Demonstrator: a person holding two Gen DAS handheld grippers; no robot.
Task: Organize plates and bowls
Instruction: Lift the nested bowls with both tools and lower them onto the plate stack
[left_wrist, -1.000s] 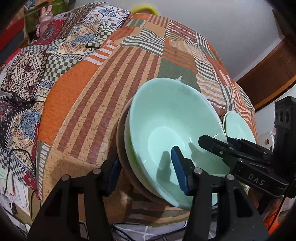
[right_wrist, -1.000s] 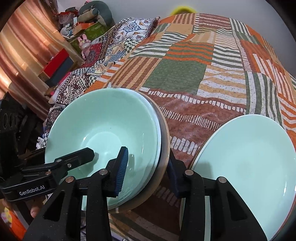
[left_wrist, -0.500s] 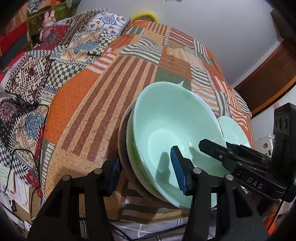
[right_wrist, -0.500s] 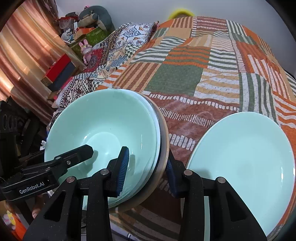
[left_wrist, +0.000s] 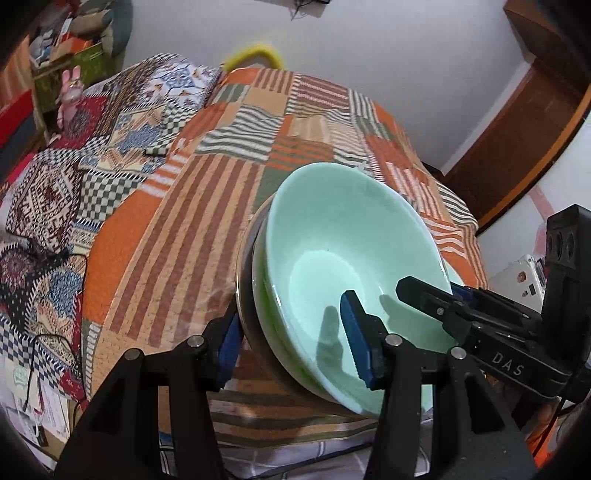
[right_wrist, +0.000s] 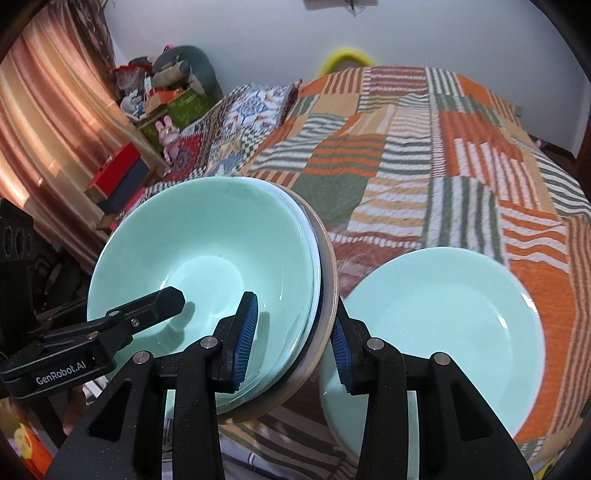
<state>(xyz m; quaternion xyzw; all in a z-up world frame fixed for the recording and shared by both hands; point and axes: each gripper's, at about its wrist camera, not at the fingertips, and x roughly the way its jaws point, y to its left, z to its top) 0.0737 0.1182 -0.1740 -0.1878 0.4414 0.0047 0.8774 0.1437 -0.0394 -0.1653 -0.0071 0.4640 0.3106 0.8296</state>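
Note:
A stack of bowls, pale green on top (left_wrist: 343, 240) with a brown one underneath, is held tilted above the bed. My left gripper (left_wrist: 291, 343) is shut on the stack's near left rim. My right gripper (right_wrist: 291, 332) is shut on the stack's (right_wrist: 207, 236) right rim. Each gripper shows in the other's view: the right one (left_wrist: 461, 306) reaches into the bowl from the right, the left one (right_wrist: 110, 325) from the left. A pale green plate (right_wrist: 436, 321) lies on the bedspread to the right of the stack.
A striped patchwork bedspread (right_wrist: 424, 155) covers the bed. A patterned quilt (left_wrist: 74, 158) lies on its left side. Boxes, toys and a curtain (right_wrist: 44, 122) stand to the left. A wooden door (left_wrist: 517, 140) is at the right. Cables (left_wrist: 44, 266) hang at the left edge.
Both grippers have lifted the bowl stack up off the bedspread and tilted back, so more of the wall and room shows. The plate has stayed on the bed.

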